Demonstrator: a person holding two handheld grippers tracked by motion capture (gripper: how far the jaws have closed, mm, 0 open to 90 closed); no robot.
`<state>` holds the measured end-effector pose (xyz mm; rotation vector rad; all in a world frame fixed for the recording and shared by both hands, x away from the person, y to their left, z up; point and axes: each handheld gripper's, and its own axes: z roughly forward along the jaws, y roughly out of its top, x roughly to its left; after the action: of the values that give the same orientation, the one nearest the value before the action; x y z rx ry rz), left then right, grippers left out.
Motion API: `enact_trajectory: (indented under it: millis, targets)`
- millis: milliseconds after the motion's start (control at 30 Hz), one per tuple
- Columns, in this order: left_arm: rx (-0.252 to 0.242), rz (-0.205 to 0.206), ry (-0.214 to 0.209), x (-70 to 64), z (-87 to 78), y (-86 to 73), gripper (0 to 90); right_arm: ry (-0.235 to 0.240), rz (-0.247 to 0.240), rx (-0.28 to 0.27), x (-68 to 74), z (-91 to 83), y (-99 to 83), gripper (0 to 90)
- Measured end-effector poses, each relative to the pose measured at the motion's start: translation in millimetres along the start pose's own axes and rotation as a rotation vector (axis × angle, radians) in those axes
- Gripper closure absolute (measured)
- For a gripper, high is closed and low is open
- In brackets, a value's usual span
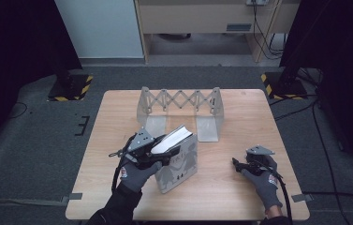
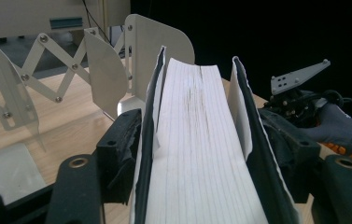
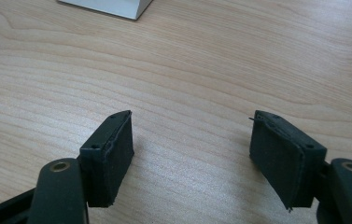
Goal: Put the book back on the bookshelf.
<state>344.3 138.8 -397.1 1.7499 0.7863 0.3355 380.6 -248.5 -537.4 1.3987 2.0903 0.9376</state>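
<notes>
- While the book is held upright near the middle of the table, its lower edge appearing to rest on the wood, it is clamped across its thickness by the left gripper — the black jaws are seen pressed against both covers in the left gripper view, with the white page block between them.
- The book is found just in front of the expanding metal book rack, which stands at the far side of the table with its end plates spread and a scissor lattice between them.
- One white end plate of the rack is seen close behind the book's top edge in the left gripper view.
- The step in hand is judged to be the carrying of the book towards the rack for shelving.
- The right gripper is rested low over bare wood, well apart from the book; its jaws are spread wide with nothing between them.
- For the next move, a lift and a forward carry would be called for — the book kept vertical, lined up between the end plates and lowered onto the base before the grip is eased.
- The spare gripper could be brought in to steady the rack.
</notes>
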Motion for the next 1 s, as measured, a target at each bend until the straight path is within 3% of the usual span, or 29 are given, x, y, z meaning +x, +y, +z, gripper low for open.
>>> enact_trajectory:
  millis: [167,333,433,500,633,833,1000]
  targets:
    - [0.006,-0.004,-0.013,2.3,2.9,1.5,32.3,-0.003,0.003,-0.001,0.2,0.1,0.1,30.3]
    - [0.016,0.016,0.000,3.9,4.9,5.0,31.1,-0.002,0.000,-0.001,0.0,0.3,0.2,30.1]
    - [0.017,0.011,-0.025,3.9,8.9,7.8,30.6,-0.002,-0.001,-0.001,0.0,0.3,0.1,30.1]
    - [0.043,0.037,-0.013,0.9,13.8,8.8,29.1,-0.002,-0.001,-0.001,-0.1,0.3,0.1,30.2]
    - [0.086,0.059,-0.016,-2.7,14.4,10.7,35.6,-0.003,0.002,-0.002,0.2,0.4,0.2,30.1]
    - [0.095,0.055,-0.044,-6.0,13.7,10.7,47.5,-0.002,-0.002,-0.001,0.0,0.3,0.1,30.1]
    - [0.094,0.068,-0.042,-9.6,13.1,10.3,50.2,-0.002,-0.001,-0.001,0.0,0.3,0.1,30.1]
